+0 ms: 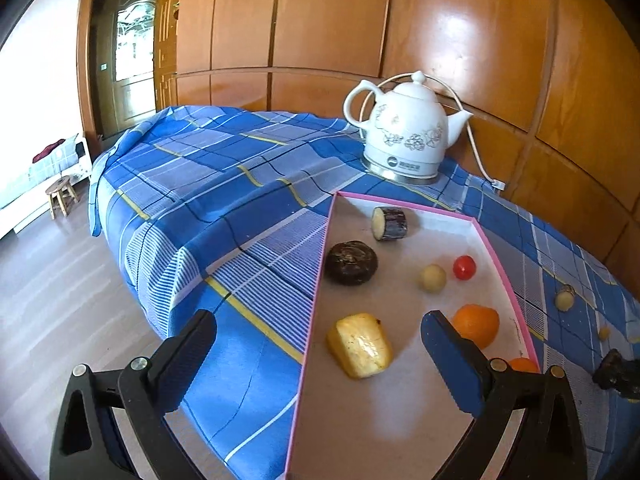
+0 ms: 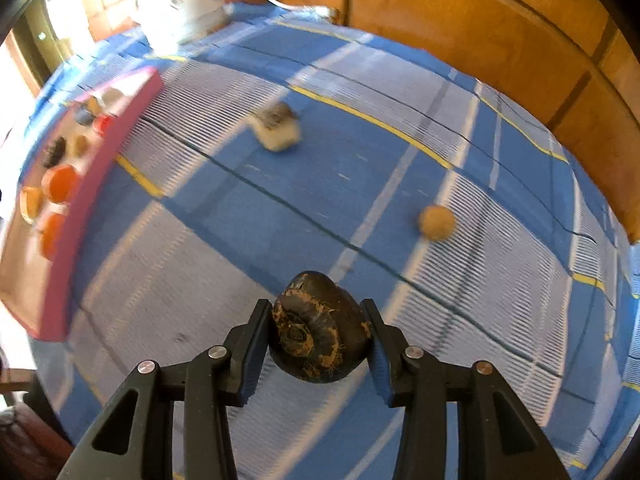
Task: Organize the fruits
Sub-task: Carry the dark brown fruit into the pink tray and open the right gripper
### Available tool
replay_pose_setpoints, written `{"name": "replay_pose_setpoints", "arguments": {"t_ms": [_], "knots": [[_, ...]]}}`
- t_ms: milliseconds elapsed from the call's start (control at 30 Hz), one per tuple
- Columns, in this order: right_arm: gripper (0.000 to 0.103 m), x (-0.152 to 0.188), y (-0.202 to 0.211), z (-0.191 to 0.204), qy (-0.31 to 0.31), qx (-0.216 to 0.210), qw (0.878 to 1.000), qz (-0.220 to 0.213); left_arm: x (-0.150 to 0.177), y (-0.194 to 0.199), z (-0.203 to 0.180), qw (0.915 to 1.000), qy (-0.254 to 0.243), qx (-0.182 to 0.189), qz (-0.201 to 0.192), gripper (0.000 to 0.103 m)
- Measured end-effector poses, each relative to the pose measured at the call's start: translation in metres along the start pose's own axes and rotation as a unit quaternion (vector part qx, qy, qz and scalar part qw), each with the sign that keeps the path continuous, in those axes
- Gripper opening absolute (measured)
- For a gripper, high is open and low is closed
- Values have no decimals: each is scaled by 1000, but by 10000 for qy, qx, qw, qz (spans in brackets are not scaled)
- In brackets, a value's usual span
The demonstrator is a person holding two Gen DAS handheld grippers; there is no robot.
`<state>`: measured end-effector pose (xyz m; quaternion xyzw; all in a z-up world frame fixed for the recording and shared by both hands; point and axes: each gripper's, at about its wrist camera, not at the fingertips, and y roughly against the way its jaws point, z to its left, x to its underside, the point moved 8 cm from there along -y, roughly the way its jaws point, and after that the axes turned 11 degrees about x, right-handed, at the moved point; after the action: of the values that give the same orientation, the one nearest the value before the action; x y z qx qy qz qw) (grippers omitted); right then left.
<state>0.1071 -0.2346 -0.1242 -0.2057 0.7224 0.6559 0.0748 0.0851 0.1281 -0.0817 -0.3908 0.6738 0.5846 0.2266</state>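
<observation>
Right tool pinches a dark, firm-looking water chestnut across its flat sides above the blue checked desk; left tool hangs spread over the pink-rimmed tray, likely its destination

A white floral kettle stands on the blue checked cloth at twelve o'clock, wooden panelling behind, a small stool at nine o'clock.

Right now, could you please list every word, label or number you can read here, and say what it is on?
None can be read.
Electric kettle: an oval logo with small characters on its lower band, too small and blurred to read.
Pink-rimmed box, checked cloth: no text visible.
</observation>
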Motion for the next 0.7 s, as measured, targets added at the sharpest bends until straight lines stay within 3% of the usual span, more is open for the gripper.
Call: {"name": "replay_pose_setpoints", "arguments": {"t_ms": [200, 400, 700], "knots": [[45, -33, 37, 61, 108, -885, 9949, -465, -2, 2, 5, 9999, 49, -85, -23, 103], [45, -75, 66, 143, 475, -1749, 9802, -803, 1, 3, 15, 9996, 92, -242, 76, 103], [45, -120, 52, 245, 920, -2129, 9704, -674, 5, 3, 33, 9986, 297, -422, 132, 103]]}}
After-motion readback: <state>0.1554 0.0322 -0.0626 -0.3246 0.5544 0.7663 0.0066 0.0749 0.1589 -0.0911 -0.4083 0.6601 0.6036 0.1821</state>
